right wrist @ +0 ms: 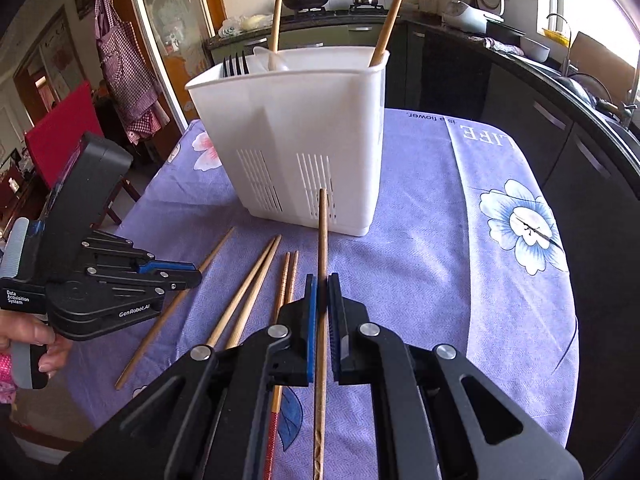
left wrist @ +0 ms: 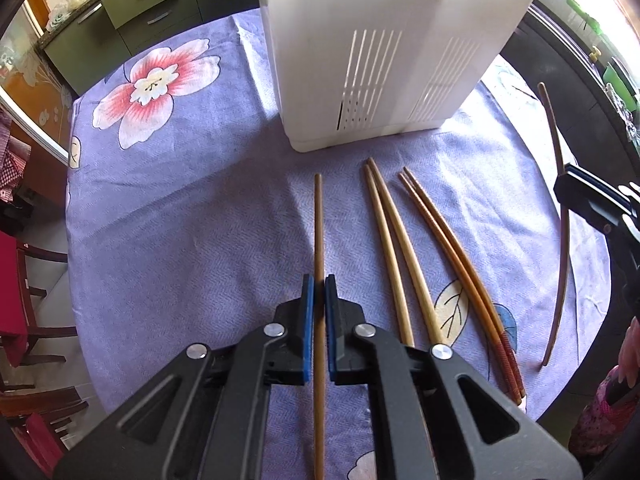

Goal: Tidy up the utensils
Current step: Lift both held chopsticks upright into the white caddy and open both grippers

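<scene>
A white slotted utensil holder point(left wrist: 380, 52) point(right wrist: 296, 136) stands on the purple cloth; two chopsticks, a black fork point(right wrist: 235, 65) and a white utensil stick out of it. My left gripper point(left wrist: 319, 284) is shut on a light brown chopstick point(left wrist: 318, 220) that lies along the cloth. My right gripper point(right wrist: 322, 284) is shut on a dark brown chopstick point(right wrist: 322, 232) and holds it above the table, tip toward the holder; it also shows at the right of the left wrist view point(left wrist: 563, 216). A pale pair point(left wrist: 396, 240) and a red-ended pair point(left wrist: 460, 256) lie between them.
The table has a purple flowered cloth point(right wrist: 460, 200), its edges near on the left and right. Dark kitchen counters point(right wrist: 540, 92) run behind and to the right. A red chair point(right wrist: 60, 132) stands at the left. The person's hand holds the left gripper's body point(right wrist: 92, 280).
</scene>
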Motion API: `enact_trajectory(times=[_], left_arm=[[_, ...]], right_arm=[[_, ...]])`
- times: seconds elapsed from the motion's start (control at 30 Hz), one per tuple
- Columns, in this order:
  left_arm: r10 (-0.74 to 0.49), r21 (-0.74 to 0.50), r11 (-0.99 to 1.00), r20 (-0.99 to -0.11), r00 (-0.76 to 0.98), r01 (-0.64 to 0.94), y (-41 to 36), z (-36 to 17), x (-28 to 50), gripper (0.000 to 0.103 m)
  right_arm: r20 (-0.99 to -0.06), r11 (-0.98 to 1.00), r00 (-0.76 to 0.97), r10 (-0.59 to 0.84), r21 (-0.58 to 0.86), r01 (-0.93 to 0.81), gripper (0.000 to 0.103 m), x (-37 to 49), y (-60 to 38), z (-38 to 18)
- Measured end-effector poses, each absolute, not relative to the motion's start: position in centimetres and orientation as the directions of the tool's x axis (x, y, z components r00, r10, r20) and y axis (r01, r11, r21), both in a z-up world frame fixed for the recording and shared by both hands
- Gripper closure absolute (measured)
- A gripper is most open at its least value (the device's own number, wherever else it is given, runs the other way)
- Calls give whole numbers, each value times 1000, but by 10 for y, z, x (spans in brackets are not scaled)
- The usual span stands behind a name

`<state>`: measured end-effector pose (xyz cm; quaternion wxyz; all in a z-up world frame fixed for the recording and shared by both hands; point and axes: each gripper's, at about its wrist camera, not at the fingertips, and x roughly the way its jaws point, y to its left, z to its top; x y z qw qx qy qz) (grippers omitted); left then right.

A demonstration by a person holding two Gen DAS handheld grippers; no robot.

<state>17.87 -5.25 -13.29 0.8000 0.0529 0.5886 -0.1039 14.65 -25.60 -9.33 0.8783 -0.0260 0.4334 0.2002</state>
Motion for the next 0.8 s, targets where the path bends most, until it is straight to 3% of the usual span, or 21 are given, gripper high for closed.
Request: enact_trajectory(times=[0.43,0.8], left_arm=[[-132,-35,971,-903,409,237,-45,-65,148,98],[-152,-30,967,-864,480,254,-41,-28,119,98]], right_arm=[[-682,913,625,381,170,-370,97,118,-281,-48],[-659,910,641,393,182,-371,97,102,-291,-38]])
